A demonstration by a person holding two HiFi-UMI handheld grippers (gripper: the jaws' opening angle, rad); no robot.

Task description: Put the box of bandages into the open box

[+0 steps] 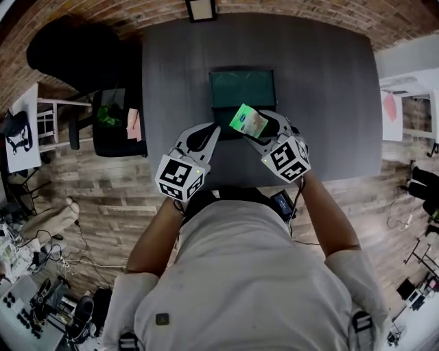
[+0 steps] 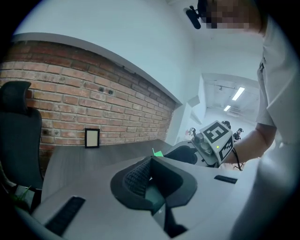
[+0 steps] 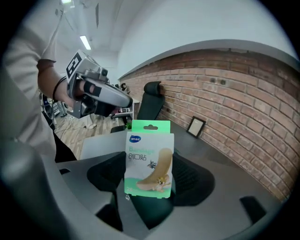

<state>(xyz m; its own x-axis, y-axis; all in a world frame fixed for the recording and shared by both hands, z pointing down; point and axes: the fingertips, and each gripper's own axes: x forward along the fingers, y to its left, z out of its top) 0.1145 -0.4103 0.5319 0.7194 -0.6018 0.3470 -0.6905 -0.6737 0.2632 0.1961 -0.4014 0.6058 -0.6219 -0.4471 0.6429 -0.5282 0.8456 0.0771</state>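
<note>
Pickup done, placement isn't. Right hand-held gripper (image 3: pixel 150 185) is clamped on the box of bandages (image 3: pixel 149 159), held over the 6 o'clock rim of the open box (image 1: pixel 240 86), not in it yet. Left hand-held gripper (image 2: pixel 151 178) has jaws together, empty, at 7 o'clock. Remaining, I'd say: move in, release. Dark grey table (image 1: pixel 329 103); brick wall (image 1: pixel 309 14) and frame (image 1: pixel 200 9) at 12, black chair (image 1: pixel 68 55) at 10, wood floor (image 1: pixel 103 185).

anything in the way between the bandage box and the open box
Nothing visible: the green-and-white bandage box in the right gripper hovers at the near edge of the open dark green box; the left gripper is off to the side.
</note>
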